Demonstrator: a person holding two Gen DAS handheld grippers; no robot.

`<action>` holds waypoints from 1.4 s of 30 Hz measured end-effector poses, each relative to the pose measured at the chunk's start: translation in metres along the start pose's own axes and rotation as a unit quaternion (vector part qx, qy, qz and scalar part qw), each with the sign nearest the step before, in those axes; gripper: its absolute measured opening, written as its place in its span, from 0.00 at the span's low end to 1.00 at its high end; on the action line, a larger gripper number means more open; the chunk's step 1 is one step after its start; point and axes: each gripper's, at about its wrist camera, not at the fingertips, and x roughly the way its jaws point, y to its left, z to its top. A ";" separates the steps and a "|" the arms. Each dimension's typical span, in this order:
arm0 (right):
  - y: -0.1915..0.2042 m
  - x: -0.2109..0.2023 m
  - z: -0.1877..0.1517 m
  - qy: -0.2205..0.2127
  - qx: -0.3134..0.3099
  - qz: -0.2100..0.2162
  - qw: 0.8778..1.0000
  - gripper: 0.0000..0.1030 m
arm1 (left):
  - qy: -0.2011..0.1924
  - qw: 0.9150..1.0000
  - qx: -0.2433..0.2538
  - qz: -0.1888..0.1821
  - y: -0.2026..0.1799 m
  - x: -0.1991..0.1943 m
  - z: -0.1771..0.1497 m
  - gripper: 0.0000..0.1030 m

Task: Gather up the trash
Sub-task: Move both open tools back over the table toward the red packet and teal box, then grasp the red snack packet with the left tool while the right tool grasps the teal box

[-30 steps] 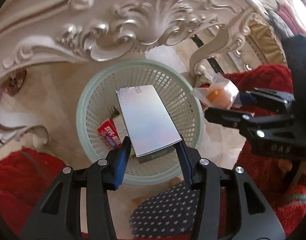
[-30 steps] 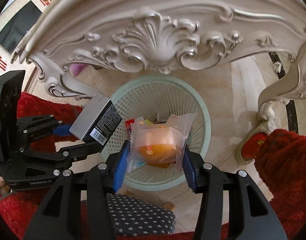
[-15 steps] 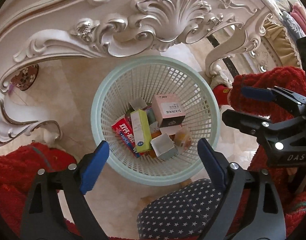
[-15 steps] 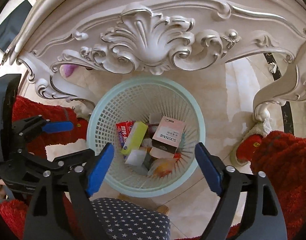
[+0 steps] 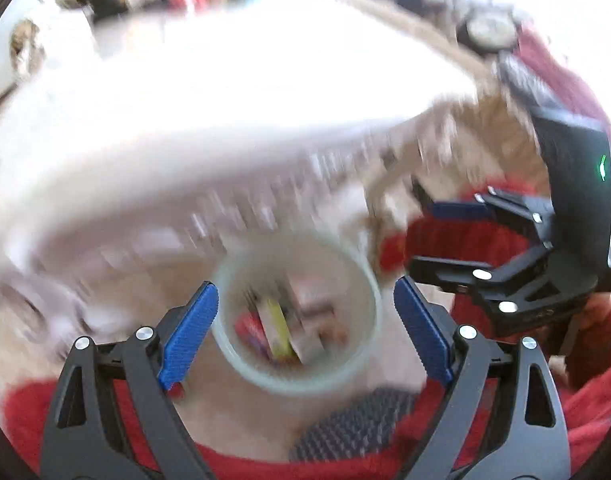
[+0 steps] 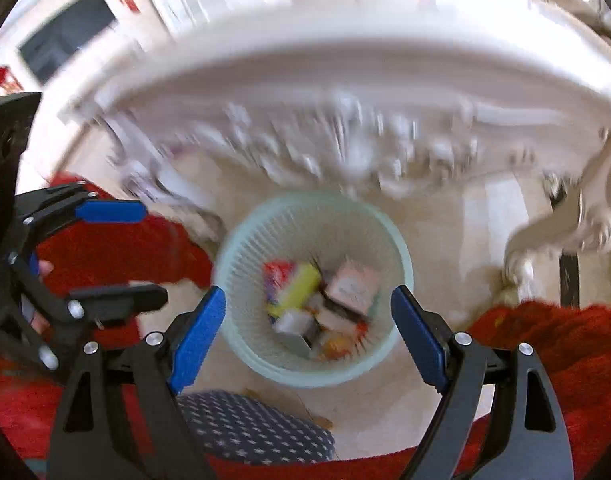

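A pale green mesh basket (image 5: 301,376) (image 6: 241,248) stands on the tiled floor under a carved white table. It holds several boxes and wrappers, among them a yellow box (image 6: 295,290), a pink box (image 6: 355,284) and a silver box (image 6: 295,326). My left gripper (image 5: 305,332) is open and empty, high above the basket. My right gripper (image 6: 307,338) is open and empty too, above the basket. Each gripper shows in the other's view, the right one (image 5: 449,240) and the left one (image 6: 121,256). Both views are motion-blurred.
The carved white table's edge (image 6: 345,92) overhangs the basket, with a curved leg (image 6: 565,232) at the right. Red fabric (image 6: 545,340) lies on both sides. A navy star-patterned cushion (image 6: 249,428) sits just below the grippers.
Both grippers let go of the silver box and the wrapped orange snack, which now lie in the basket. Both grippers have since risen away from the basket, which looks smaller.
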 end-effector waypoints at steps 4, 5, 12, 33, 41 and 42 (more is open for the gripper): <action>-0.021 -0.042 0.060 -0.089 -0.005 -0.011 0.996 0.78 | -0.074 0.994 -0.024 0.076 0.035 -0.011 0.088 0.85; -0.028 -0.047 0.077 -0.107 -0.008 -0.019 0.994 0.78 | -0.083 0.992 -0.030 0.088 0.043 -0.007 0.107 0.87; -0.080 -0.035 0.206 -0.184 -0.005 -0.093 0.978 0.78 | -0.083 0.989 -0.049 0.109 0.107 0.071 0.269 0.90; -0.179 0.136 0.431 -0.106 0.024 -0.138 0.984 0.78 | -0.022 0.990 -0.022 0.138 0.191 0.220 0.423 0.90; -0.197 0.148 0.446 -0.081 0.045 -0.100 0.991 0.47 | -0.015 0.990 -0.052 0.131 0.204 0.238 0.437 0.90; -0.197 0.147 0.446 -0.081 0.046 -0.104 0.990 0.46 | -0.016 0.990 -0.053 0.133 0.205 0.238 0.437 0.90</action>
